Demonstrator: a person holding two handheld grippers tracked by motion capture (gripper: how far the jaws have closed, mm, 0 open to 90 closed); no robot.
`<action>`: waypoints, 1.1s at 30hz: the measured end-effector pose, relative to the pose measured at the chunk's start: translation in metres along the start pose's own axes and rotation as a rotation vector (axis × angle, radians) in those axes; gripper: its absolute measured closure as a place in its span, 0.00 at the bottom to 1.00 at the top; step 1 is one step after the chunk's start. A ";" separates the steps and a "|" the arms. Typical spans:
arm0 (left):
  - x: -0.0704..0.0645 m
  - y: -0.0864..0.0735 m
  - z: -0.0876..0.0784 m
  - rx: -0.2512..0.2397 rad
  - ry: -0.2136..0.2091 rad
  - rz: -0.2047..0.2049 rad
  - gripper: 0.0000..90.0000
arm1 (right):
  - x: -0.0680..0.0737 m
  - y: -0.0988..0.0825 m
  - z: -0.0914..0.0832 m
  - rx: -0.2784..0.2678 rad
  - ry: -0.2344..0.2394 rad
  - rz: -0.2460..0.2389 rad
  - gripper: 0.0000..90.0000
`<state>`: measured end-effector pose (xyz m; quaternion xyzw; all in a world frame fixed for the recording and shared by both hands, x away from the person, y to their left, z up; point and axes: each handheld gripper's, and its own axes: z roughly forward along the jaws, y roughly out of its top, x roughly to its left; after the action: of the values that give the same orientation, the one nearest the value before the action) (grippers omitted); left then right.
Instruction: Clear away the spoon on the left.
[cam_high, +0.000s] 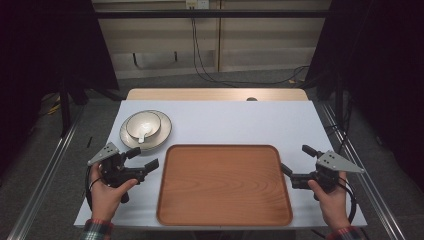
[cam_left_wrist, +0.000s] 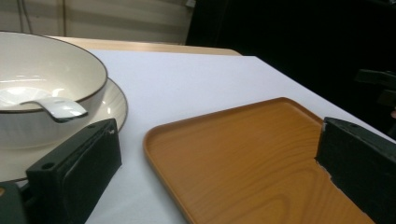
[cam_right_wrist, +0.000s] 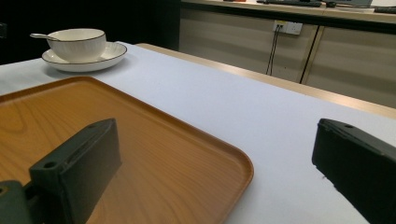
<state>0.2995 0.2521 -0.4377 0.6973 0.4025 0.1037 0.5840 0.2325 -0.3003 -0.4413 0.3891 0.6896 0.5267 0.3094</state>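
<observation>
Nearest the person, the wooden tray (cam_high: 224, 184) lies flat and bare on the white table (cam_high: 235, 120), square to the near edge, likely so it can take the dishes. The left gripper (cam_high: 142, 159) sits just off the tray's left rim, held in the left hand (cam_high: 106, 192). Its jaws are spread wide with nothing between them and point toward the dishes beyond, which suggests a reach is being lined up. The right gripper (cam_high: 295, 162) waits off the tray's right rim in the right hand (cam_high: 330, 197), jaws also wide apart and empty, probably ready to steady the tray. Farther back on the left, the bowl (cam_high: 143, 125) stands on the plate (cam_high: 162, 134), and a spoon (cam_left_wrist: 60, 108) rests in the bowl with its handle over the rim. This stack is near the tray's far left corner but apart from it.
</observation>
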 end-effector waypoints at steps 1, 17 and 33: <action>0.001 0.000 0.002 -0.006 0.003 -0.019 0.00 | 0.000 0.000 -0.001 0.001 -0.001 0.000 0.01; 0.010 0.007 0.009 -0.023 0.104 0.044 0.18 | 0.004 0.000 -0.003 0.011 0.015 -0.024 0.01; 0.015 0.007 0.014 0.006 0.192 0.047 0.55 | 0.005 -0.001 0.002 0.018 0.033 -0.016 0.02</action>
<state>0.3211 0.2517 -0.4400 0.6950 0.4407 0.1826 0.5380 0.2314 -0.2951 -0.4427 0.3776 0.7024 0.5242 0.2989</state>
